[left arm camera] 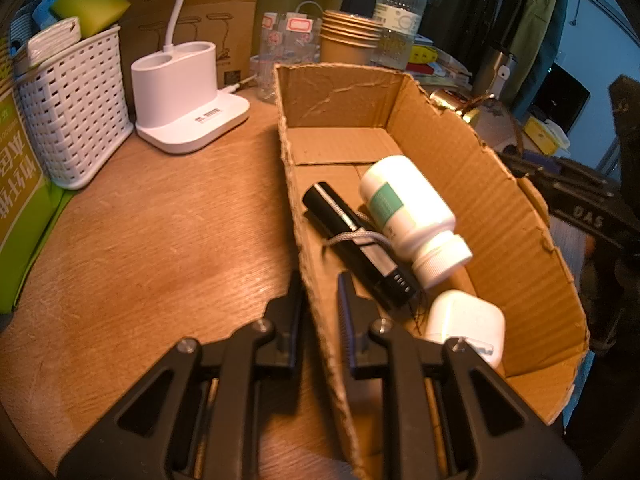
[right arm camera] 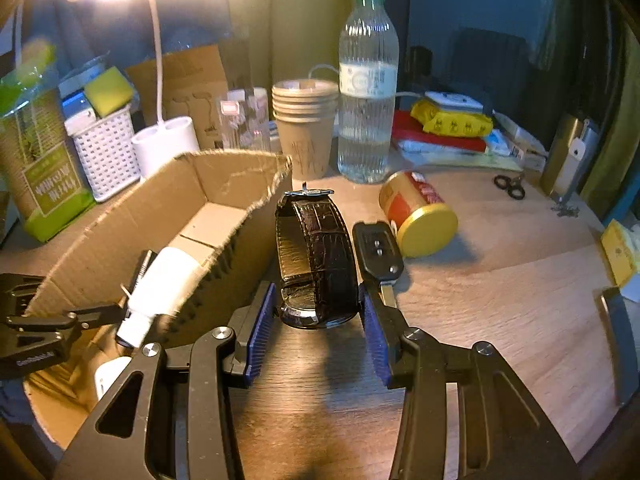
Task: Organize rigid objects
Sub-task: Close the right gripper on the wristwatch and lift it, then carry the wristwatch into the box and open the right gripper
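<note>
We count three items in the cardboard box (left arm camera: 460, 152): one white bottle (left arm camera: 408, 208), one black flashlight (left arm camera: 352, 236), one white charger (left arm camera: 464, 320). Left gripper (left arm camera: 320, 292) pinches the box wall; right gripper (right arm camera: 318, 312) spread around one watch (right arm camera: 316, 252) (on table, key fob (right arm camera: 378, 250) beside).

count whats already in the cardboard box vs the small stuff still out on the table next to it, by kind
In the cardboard box:
white pill bottle: 1
black stick-shaped device: 1
white charger: 1

On the table beside it:
watch: 1
car key: 1
red and gold can: 1

Total: 6, with 3 in and 3 out.
</note>
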`<action>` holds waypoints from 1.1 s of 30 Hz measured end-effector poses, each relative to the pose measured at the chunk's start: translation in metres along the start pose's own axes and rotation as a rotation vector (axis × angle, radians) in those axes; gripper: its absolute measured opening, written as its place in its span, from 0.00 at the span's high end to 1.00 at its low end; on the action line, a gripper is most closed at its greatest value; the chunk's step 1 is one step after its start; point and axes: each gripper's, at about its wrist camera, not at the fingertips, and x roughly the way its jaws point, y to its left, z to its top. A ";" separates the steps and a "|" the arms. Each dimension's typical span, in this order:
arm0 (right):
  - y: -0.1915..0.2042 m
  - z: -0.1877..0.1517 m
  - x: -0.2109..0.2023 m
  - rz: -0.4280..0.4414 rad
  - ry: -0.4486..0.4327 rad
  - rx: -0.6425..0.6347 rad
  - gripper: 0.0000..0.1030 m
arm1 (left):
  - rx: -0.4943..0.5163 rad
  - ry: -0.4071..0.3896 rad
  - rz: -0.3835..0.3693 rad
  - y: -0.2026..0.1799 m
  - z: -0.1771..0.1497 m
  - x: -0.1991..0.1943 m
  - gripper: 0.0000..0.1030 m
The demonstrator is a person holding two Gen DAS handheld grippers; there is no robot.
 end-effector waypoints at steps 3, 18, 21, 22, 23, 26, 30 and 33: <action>0.002 0.003 -0.009 -0.002 -0.020 -0.003 0.56 | 0.000 0.000 0.000 0.000 0.000 0.000 0.83; 0.041 0.014 -0.048 0.039 -0.110 -0.077 0.56 | 0.000 0.000 0.000 0.000 0.000 0.000 0.83; 0.049 0.014 -0.050 0.057 -0.115 -0.092 0.56 | 0.000 0.000 0.000 0.000 0.000 0.000 0.83; 0.052 0.014 -0.050 0.063 -0.114 -0.097 0.56 | 0.000 0.000 0.000 0.000 0.000 0.001 0.83; 0.056 0.013 -0.050 0.069 -0.113 -0.103 0.56 | 0.000 0.000 0.000 0.000 0.000 0.000 0.83; 0.067 0.012 -0.046 0.086 -0.105 -0.122 0.56 | 0.000 0.000 -0.001 0.000 0.000 0.001 0.83; 0.076 0.010 -0.039 0.089 -0.087 -0.139 0.56 | 0.000 0.001 -0.001 0.000 0.000 0.000 0.83; 0.079 0.008 -0.031 0.082 -0.065 -0.147 0.56 | 0.000 0.000 -0.001 0.000 0.000 0.000 0.83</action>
